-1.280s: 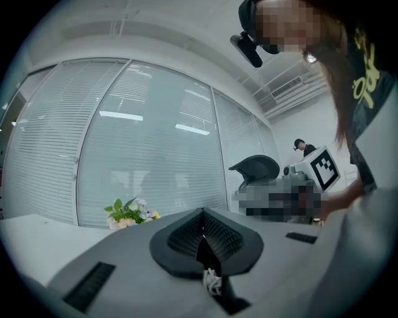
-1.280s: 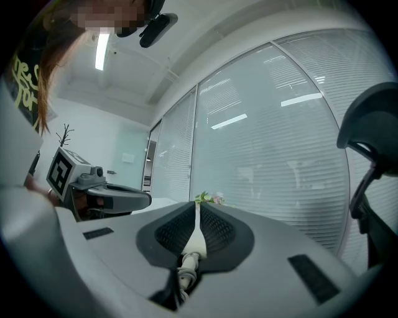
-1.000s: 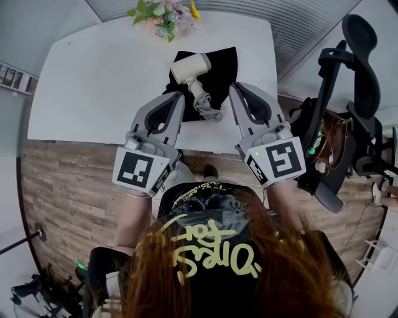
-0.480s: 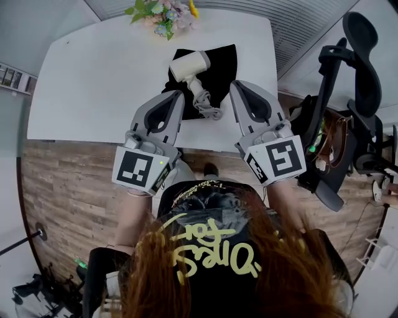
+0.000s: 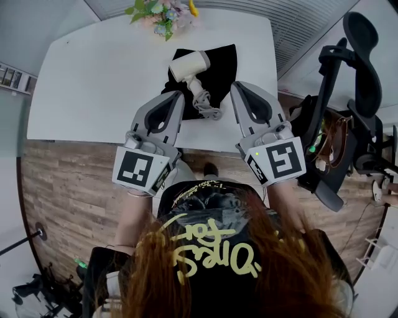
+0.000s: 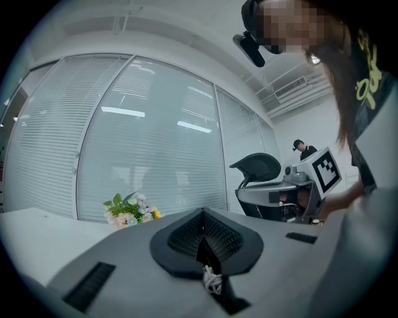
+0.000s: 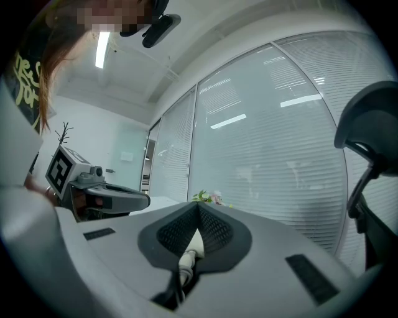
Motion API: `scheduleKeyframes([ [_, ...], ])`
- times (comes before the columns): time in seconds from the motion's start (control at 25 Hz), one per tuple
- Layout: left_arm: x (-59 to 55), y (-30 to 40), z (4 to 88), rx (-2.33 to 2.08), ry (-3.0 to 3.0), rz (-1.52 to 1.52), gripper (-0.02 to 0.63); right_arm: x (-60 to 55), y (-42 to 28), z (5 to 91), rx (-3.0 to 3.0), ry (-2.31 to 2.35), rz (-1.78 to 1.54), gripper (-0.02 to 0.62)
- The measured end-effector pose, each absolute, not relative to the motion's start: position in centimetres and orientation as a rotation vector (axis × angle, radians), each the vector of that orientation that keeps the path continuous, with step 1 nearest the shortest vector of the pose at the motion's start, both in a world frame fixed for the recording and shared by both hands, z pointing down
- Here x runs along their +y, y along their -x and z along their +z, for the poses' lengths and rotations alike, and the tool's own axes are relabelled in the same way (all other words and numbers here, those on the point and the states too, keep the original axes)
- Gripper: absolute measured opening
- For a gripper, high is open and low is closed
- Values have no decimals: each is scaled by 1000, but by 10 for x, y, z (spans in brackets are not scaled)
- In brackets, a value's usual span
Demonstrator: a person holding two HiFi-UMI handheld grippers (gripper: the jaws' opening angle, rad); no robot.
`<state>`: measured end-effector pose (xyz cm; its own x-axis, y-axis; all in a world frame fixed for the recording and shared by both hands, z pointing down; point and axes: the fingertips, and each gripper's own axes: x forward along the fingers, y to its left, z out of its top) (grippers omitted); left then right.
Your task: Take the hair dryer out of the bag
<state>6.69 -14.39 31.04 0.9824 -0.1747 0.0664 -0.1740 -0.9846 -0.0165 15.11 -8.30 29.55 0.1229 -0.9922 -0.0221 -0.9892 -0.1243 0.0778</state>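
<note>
Change: nothing has visibly moved since a second ago; grippers and dryer sit as before.
Left: my left gripper (image 5: pixel 176 96) has its jaws closed together, holding nothing.
Right: my right gripper (image 5: pixel 239 87) is likewise closed and empty.
Dryer: cream plastic hair dryer (image 5: pixel 188 65) lies on top of the flat black fabric bag (image 5: pixel 222 65) on the white table (image 5: pixel 93 81), its coiled cord (image 5: pixel 208 110) trailing toward me.
Handling: probably rigid, smooth, top-heavy; I'd grip the narrow handle, not the springy cord.

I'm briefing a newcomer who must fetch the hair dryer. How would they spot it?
On the white table, a black bag lies near the flowers. The hair dryer rests on it: cream against black, with a coiled cord.
</note>
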Motion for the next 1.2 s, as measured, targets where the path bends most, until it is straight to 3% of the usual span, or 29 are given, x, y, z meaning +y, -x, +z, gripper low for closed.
scheduleKeyframes([
  [1.2, -150, -62, 308, 312, 3096, -120, -8, -91, -145, 294, -2071, -2268, -132, 2],
])
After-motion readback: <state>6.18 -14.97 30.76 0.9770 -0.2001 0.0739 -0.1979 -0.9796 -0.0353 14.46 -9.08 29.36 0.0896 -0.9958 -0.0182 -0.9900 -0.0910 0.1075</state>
